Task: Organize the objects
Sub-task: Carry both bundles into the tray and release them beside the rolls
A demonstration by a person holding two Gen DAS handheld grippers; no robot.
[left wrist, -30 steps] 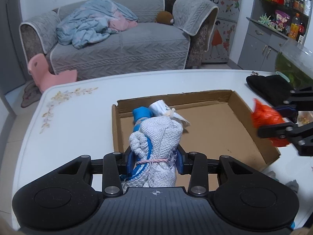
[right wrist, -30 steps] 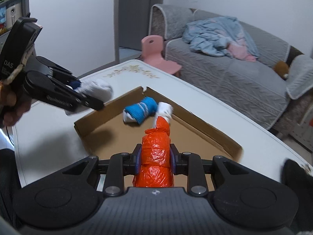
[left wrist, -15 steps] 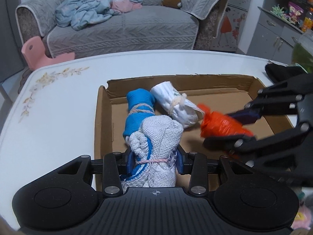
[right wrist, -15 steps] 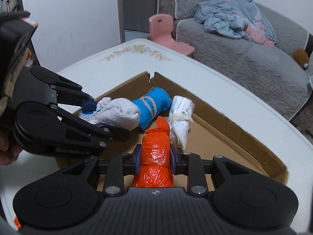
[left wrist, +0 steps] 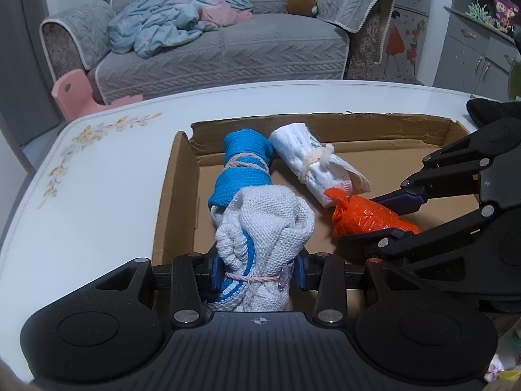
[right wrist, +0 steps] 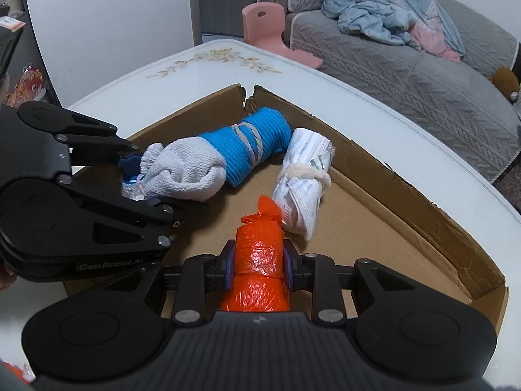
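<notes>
A shallow cardboard tray (left wrist: 176,195) (right wrist: 407,192) lies on the white table. In it lie a blue rolled cloth (left wrist: 244,169) (right wrist: 250,143) and a white tied bundle (left wrist: 312,166) (right wrist: 302,179). My left gripper (left wrist: 257,270) (right wrist: 140,179) is shut on a grey-white knit glove bundle (left wrist: 263,224) (right wrist: 182,169), low over the tray's near-left part, just before the blue roll. My right gripper (right wrist: 259,260) (left wrist: 384,218) is shut on an orange plastic bag bundle (right wrist: 257,257) (left wrist: 361,215), low in the tray, its tip touching the white bundle.
The white table (left wrist: 97,169) has a flower print near its far-left corner. A black cloth (left wrist: 488,110) lies beyond the tray's right end. A grey sofa (left wrist: 221,45) with a blue blanket and a pink child's chair (left wrist: 78,94) stand behind the table.
Both grippers have come in over the tray and lower with their bundles. The orange bag now touches the white bundle; the glove bundle is next to the blue roll.
</notes>
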